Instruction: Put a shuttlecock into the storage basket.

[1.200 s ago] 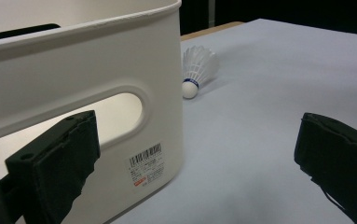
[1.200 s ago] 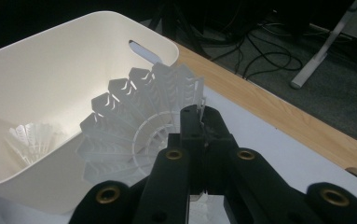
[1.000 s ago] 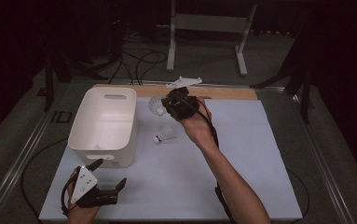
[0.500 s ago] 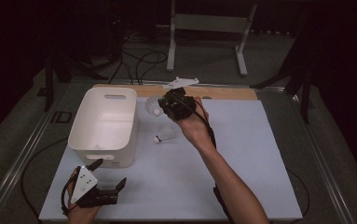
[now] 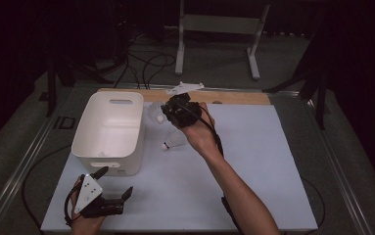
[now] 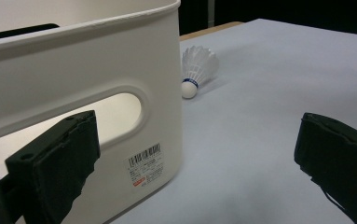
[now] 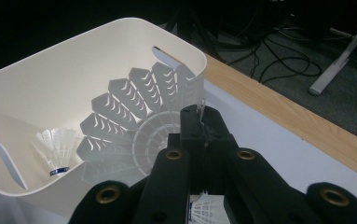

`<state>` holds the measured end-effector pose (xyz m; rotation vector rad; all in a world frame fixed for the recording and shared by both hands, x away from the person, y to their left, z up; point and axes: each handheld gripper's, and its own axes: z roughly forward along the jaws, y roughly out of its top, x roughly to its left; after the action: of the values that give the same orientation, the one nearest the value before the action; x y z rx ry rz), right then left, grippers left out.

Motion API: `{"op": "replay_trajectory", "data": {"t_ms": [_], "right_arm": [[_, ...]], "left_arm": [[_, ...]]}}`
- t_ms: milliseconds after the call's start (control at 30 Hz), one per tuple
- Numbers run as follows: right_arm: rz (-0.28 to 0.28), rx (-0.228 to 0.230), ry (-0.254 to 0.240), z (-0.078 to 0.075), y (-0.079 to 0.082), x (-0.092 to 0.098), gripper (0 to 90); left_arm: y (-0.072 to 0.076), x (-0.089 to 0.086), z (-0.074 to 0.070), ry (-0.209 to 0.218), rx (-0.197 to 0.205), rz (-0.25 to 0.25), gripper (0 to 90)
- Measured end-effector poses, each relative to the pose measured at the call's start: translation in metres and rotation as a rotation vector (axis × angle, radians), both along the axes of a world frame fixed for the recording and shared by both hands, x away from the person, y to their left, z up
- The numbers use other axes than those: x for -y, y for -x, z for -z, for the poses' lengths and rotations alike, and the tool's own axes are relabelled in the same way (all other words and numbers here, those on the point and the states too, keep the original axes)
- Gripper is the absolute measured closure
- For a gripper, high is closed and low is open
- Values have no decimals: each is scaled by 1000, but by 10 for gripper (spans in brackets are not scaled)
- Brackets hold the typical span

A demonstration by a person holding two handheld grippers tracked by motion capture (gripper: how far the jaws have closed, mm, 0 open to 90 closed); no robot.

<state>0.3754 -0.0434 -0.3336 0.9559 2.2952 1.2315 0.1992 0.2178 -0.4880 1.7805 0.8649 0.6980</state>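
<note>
Holding a white shuttlecock [image 7: 134, 126] by the edge of its feather skirt, the right gripper [image 5: 175, 110] jaws pinched tight on it, lifted off the table just at the 3 o'clock side of the white bin [image 5: 107, 142], near its far corner. Showing in the right gripper view as a fanned skirt in front of the open bin, jaws closed narrow on one feather edge. Resting inside the bin, at the 8 o'clock part of that view, a second shuttlecock [image 7: 55, 151], cork end down. Lying on the white table sheet [image 5: 253, 171], a third shuttlecock [image 5: 173, 142], just at 5 o'clock from the held one and just beside the bin's right wall; appearing in the left gripper view at 12 o'clock, cork toward the camera [image 6: 195, 70]. Sitting at the near left corner of the table, at 6 o'clock from the bin, the left gripper [image 5: 111, 188], jaws standing wide apart with nothing between them, pointing past the bin's handle slot and label.
</note>
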Motion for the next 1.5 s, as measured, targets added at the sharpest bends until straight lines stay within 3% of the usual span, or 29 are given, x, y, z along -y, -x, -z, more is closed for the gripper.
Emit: {"op": "replay_trajectory", "data": {"t_ms": [1500], "right_arm": [[-65,0,-36,-5,9,-39,895]], "left_arm": [[0,-1,-1,0,5,0,8]]}}
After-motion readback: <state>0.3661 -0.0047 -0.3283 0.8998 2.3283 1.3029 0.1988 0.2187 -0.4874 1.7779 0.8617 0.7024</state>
